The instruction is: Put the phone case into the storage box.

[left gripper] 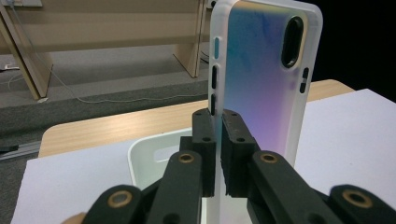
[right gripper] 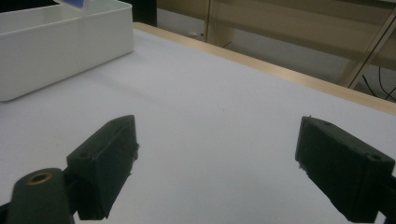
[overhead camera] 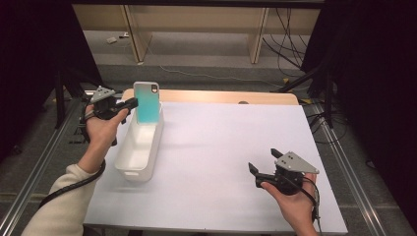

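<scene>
Above the far end of the white bin [overhead camera: 139,147], one phone case [overhead camera: 147,102] stands upright in the air, teal from the high view and iridescent blue-pink in the left gripper view, with a frosted white rim and a dark camera cutout near its top. The left tool [overhead camera: 129,104] has it pinched by one long edge only, jaws closed flat on the rim just below the side button slots, so most of the case stands unsupported above the grip.

That narrow bite is the main risk, as I judge it: the smooth rim could pivot or slide between the jaws if the hand tilts or jolts, and the case would then drop, either into the bin or onto its lip and off to the side. If the case is lowered, its bottom corner may also catch the bin wall and be levered out of the grip.

Well apart, at the near right of the desk [overhead camera: 221,147], the right tool [overhead camera: 264,160] hovers with its jaws spread wide and nothing between them, too far off to steady anything.

Counted: one phone case, one bin, two tools, one desk under a white sheet.
</scene>
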Demonstrator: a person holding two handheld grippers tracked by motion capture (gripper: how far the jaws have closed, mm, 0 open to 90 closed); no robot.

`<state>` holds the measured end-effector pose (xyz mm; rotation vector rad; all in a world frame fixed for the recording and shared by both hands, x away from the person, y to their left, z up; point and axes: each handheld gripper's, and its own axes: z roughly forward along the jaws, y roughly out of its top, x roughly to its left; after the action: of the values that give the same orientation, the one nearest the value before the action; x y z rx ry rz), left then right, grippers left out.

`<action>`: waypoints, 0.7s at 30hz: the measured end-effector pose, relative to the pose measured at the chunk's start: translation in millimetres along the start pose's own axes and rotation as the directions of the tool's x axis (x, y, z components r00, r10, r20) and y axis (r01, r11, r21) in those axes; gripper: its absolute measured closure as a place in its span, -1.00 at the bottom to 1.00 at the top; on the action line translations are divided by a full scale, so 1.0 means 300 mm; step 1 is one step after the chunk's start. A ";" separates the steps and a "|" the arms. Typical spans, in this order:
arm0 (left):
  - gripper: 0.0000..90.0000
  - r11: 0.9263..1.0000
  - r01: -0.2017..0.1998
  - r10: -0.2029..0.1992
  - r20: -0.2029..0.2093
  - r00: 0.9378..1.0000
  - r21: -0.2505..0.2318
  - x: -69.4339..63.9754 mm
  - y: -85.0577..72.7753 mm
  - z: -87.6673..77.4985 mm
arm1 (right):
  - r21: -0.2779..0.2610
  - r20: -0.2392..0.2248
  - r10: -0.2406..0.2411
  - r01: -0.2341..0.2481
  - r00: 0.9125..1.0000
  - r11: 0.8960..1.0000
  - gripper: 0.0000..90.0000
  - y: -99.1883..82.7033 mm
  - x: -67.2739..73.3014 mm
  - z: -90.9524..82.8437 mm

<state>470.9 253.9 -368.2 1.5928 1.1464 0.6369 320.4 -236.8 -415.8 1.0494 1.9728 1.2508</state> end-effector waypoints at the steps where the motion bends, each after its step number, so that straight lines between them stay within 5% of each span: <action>1: 0.89 1.000 0.002 -0.002 0.000 1.000 -0.001 0.001 0.000 0.000 | 0.005 -0.003 0.000 0.000 1.000 1.000 -0.69 0.001 -0.001 -0.001; 21: 0.89 1.000 -0.002 0.002 -0.011 1.000 -0.003 0.024 0.008 0.015 | -0.003 0.002 -0.008 0.008 1.000 1.000 -0.68 0.000 -0.001 0.001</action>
<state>478.4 258.3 -368.6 1.5894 1.1521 0.6492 320.7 -237.0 -415.9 1.0401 1.9718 1.2476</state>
